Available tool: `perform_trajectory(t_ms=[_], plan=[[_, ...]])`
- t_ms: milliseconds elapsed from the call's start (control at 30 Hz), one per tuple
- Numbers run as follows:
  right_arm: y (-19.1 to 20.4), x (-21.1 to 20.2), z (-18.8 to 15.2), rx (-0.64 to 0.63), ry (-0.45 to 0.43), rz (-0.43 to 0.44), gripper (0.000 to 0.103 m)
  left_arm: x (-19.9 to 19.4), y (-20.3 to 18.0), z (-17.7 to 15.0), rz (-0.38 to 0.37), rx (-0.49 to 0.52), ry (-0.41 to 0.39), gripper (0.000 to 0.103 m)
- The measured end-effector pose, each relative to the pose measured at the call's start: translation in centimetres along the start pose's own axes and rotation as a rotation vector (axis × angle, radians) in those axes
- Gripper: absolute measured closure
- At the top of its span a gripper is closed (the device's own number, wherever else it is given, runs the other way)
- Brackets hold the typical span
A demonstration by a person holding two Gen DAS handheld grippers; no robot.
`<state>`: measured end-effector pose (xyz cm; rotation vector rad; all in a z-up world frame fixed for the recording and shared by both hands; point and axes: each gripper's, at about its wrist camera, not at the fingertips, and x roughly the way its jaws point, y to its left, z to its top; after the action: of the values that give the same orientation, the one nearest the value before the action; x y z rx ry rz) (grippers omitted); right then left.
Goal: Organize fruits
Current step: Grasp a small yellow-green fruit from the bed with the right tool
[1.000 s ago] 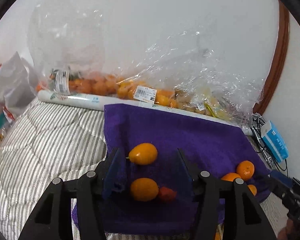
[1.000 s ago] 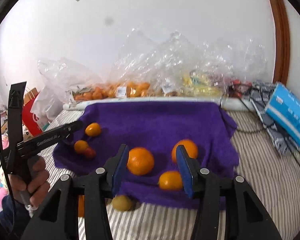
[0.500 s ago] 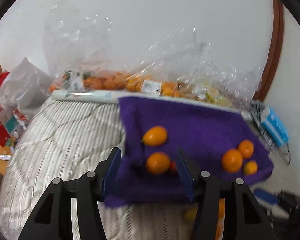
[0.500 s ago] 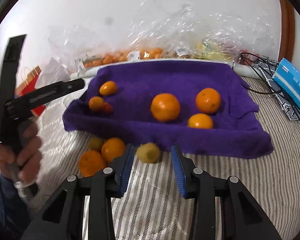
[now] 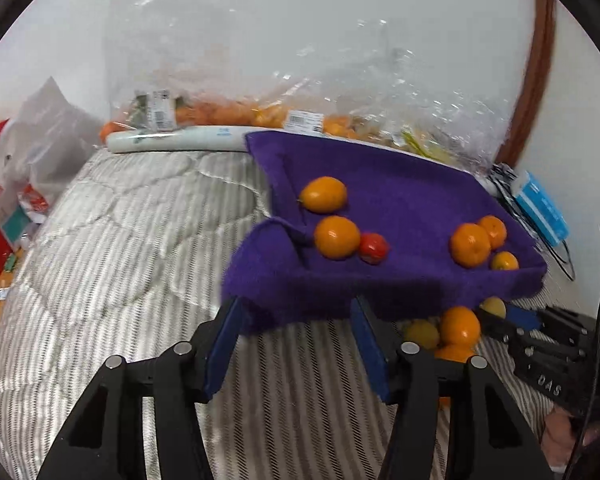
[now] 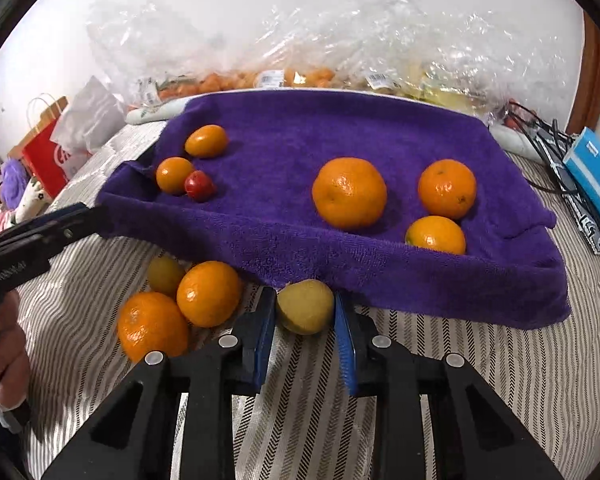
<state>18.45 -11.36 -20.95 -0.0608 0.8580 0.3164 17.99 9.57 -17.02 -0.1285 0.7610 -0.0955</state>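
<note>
Striped quilt point(image 6: 480, 380): grey-and-white bedding beneath everything, filling the foreground of both views.
Purple towel point(image 6: 300, 128): spread over the quilt, near edge draped just past the right gripper's tips; left corner folded up.
Plastic bags point(image 6: 300, 40): clear, crumpled, lined along the wall behind the towel, with orange fruit inside.
Left gripper point(image 5: 296, 344): blue pads spread wide, nothing between them — tips at the towel's near edge, over bare quilt.
Right gripper point(image 6: 305, 316): blue pads flanking the yellow-green fruit on either side, close against it; firm contact cannot be confirmed.
Large mandarin point(image 6: 349, 192): on the towel, centre-right, beyond the right gripper.
Two mandarins on towel point(image 6: 447, 189): right of the large one, the smaller nearer the towel edge.
Two mandarins on quilt point(image 6: 209, 293): off the towel, touching each other, just left of the right gripper; a small yellowish fruit behind them.
Yellow-green fruit point(image 6: 306, 306): on the quilt at the towel's near edge — between the right gripper's pads.
Small oranges point(image 6: 206, 141): two at the towel's left corner.
Red fruit point(image 6: 199, 186): touching the nearer small orange.
</note>
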Motion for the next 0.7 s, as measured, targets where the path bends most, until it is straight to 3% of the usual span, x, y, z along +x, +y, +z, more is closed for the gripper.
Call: perform_trajectory(t_ms=[167, 300, 500, 700], plan=[[-1.5, -1.6, -0.8, -0.009, -0.024, -0.053, 0.074, 0.2, -1.0, -0.4, -0.116, 0.023, 0.023, 0.06], [-4.1, -3.0, -2.1, 0.009, -0.01, -0.086, 0.074, 1.3, -2.0, -0.3, -0.217, 0.035, 0.101, 0.07], [-6.4, -4.6, -4.3, 0.032, -0.021, -0.123, 0.074, 1.6, -3.6, -0.9, -0.245, 0.077, 0.125, 0.075], [-6.6, -5.3, -4.9, 0.044, -0.039, -0.099, 0.074, 2.0, -4.0, -1.1, -0.3, 0.062, 0.158, 0.076]])
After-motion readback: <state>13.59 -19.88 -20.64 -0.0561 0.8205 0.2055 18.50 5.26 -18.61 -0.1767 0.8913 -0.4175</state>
